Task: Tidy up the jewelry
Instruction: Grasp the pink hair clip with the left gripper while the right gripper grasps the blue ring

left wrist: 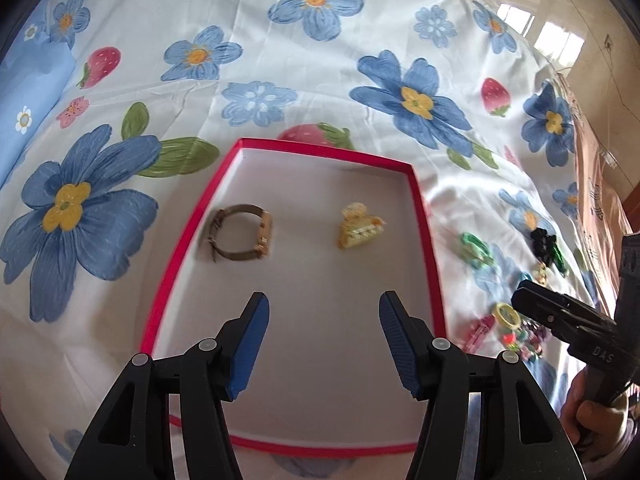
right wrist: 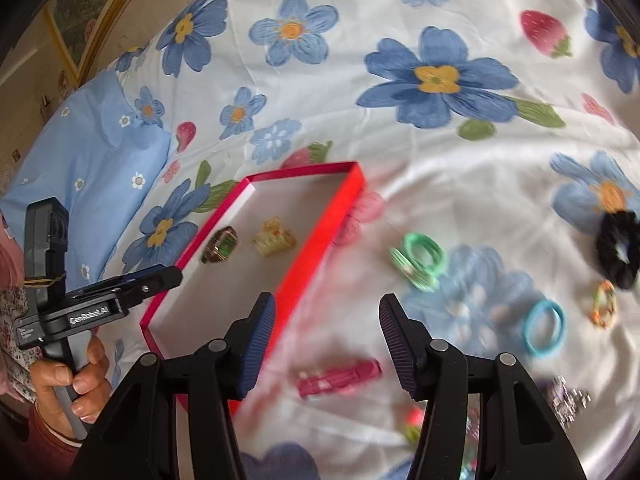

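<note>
A red-rimmed box (left wrist: 425, 216) with a white floor lies on the flowered bedsheet. It holds a brown-strapped watch (left wrist: 240, 233) and a yellow hair claw (left wrist: 359, 226); both also show in the right wrist view, the watch (right wrist: 220, 245) and the claw (right wrist: 273, 237). My left gripper (left wrist: 324, 344) is open and empty above the box's near half. My right gripper (right wrist: 326, 340) is open and empty, just right of the box (right wrist: 320, 236), above a pink hair clip (right wrist: 340, 378). Green hair ties (right wrist: 418, 260) lie further ahead.
Loose on the sheet to the right of the box are a blue hair tie (right wrist: 545, 328), a black scrunchie (right wrist: 620, 248), a small beaded bracelet (right wrist: 604, 305) and a silvery piece (right wrist: 568, 400). A blue pillow (right wrist: 92, 160) lies at the far left. The bed's edge runs along the right (left wrist: 580, 184).
</note>
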A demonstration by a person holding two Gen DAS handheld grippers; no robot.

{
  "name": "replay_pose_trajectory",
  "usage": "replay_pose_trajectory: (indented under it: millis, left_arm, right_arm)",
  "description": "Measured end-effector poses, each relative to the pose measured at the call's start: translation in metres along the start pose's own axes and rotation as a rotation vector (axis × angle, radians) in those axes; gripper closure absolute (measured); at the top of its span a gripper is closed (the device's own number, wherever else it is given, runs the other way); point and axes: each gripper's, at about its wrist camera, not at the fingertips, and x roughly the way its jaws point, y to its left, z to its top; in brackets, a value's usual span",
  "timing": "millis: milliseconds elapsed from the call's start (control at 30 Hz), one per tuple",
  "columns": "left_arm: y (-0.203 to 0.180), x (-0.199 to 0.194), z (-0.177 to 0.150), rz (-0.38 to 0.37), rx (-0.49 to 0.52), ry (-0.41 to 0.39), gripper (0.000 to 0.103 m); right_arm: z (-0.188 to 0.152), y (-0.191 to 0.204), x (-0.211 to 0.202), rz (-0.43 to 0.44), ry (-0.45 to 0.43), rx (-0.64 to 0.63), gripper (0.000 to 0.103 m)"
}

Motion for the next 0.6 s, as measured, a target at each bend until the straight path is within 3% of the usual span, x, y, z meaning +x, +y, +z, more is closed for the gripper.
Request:
replay_pose_trajectory:
  millis: [367, 600]
  left_arm:
    - [-0.054, -0.010, -0.020, -0.074, 0.121, 0.042, 0.046]
    - [-0.092, 0.004, -0.023, -0.096, 0.251, 0.084, 0.046]
  right_arm:
    - [-0.043, -0.040, -0.046, -0.094, -0.028, 0.071, 0.047]
    - [-0.056, -0.068, -0.065, -0.155, -0.039, 0.109, 0.047]
